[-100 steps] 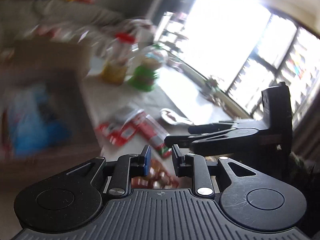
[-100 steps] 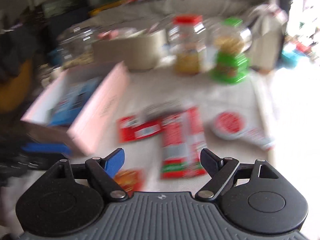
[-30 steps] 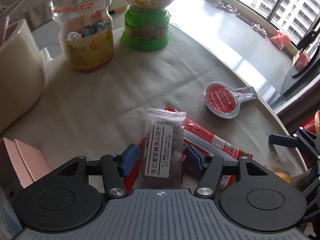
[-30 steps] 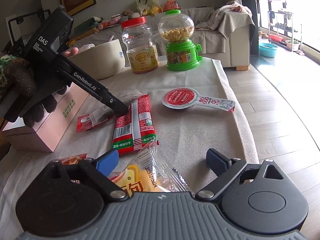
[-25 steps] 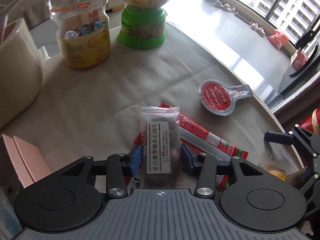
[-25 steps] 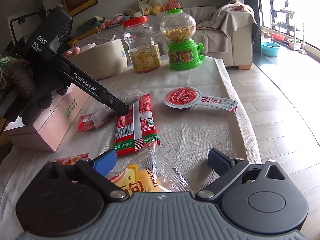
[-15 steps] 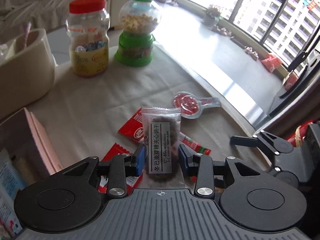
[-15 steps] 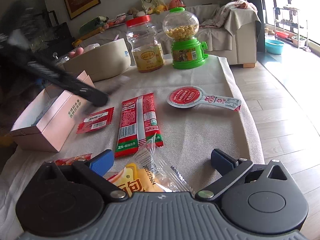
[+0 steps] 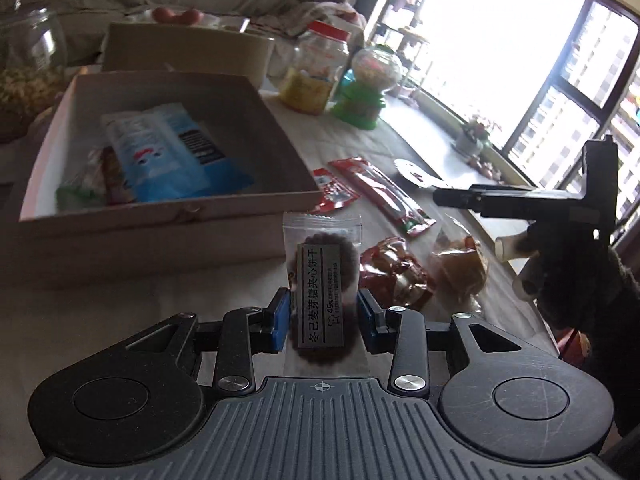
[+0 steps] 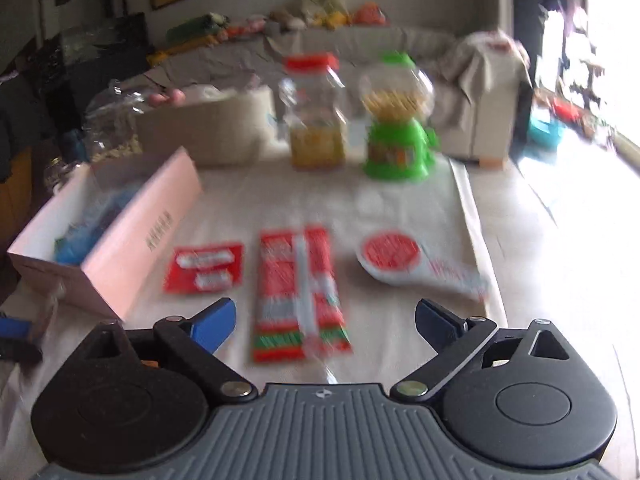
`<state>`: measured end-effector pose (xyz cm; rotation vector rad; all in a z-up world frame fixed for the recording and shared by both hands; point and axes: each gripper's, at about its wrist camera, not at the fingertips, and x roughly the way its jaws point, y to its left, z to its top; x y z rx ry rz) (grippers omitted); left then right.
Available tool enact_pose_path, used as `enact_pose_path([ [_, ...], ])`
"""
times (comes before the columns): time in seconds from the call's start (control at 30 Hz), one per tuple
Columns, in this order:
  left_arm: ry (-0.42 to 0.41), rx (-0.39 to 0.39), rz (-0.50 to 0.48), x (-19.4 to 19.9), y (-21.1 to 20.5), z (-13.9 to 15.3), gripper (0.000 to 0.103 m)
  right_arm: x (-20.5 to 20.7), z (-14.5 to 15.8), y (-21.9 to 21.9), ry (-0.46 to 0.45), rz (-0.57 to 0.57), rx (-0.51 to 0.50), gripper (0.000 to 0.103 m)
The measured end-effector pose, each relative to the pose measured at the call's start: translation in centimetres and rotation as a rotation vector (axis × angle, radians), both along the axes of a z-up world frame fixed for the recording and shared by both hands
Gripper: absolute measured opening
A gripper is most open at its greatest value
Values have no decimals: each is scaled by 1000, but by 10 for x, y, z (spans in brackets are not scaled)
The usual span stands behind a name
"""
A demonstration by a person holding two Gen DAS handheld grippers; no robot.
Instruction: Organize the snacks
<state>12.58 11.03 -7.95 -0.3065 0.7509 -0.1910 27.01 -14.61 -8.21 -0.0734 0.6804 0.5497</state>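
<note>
My left gripper (image 9: 322, 320) is shut on a clear packet with a dark cookie (image 9: 322, 276), held above the cloth just in front of the open pink box (image 9: 168, 216). A blue packet (image 9: 168, 152) lies inside that box. My right gripper (image 10: 324, 320) hangs open above the table and its jaws are closing with nothing between them. Below it lies a long red packet (image 10: 298, 292). The left wrist view shows the right gripper (image 9: 440, 195) from the side, held by a gloved hand (image 9: 568, 272).
On the cloth lie a small red packet (image 10: 206, 266), a red-lidded spoon-shaped cup (image 10: 390, 254), a crumpled red packet (image 9: 394, 276) and a yellow snack bag (image 9: 460, 268). A red-capped jar (image 10: 316, 120), a green candy dispenser (image 10: 398, 128) and a beige tub (image 10: 208, 132) stand behind.
The left gripper closed on the cookie packet, lifted it off the red packets and swung it left to the pink box. The right gripper rose, and the yellow snack bag dropped out of its view.
</note>
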Motion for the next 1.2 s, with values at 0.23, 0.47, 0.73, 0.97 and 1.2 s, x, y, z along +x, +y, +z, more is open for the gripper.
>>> enact_pose_path([
  [0.23, -70, -101, 158, -26, 34, -21, 40, 27, -7, 93, 103, 165, -108, 75],
  [0.47, -84, -162, 127, -35, 41, -33, 40, 60, -30, 126, 222, 182, -105, 72],
  [0.73, -76, -227, 144, -42, 51, -38, 41, 45, -24, 136, 175, 184, -170, 38],
  [0.97, -61, -222, 164, -48, 48, -34, 41, 12, 3, 96, 194, 159, -43, 7],
  [1.2, -29, -202, 174, -56, 36, -28, 40, -41, 14, 59, 279, 203, 128, 7],
])
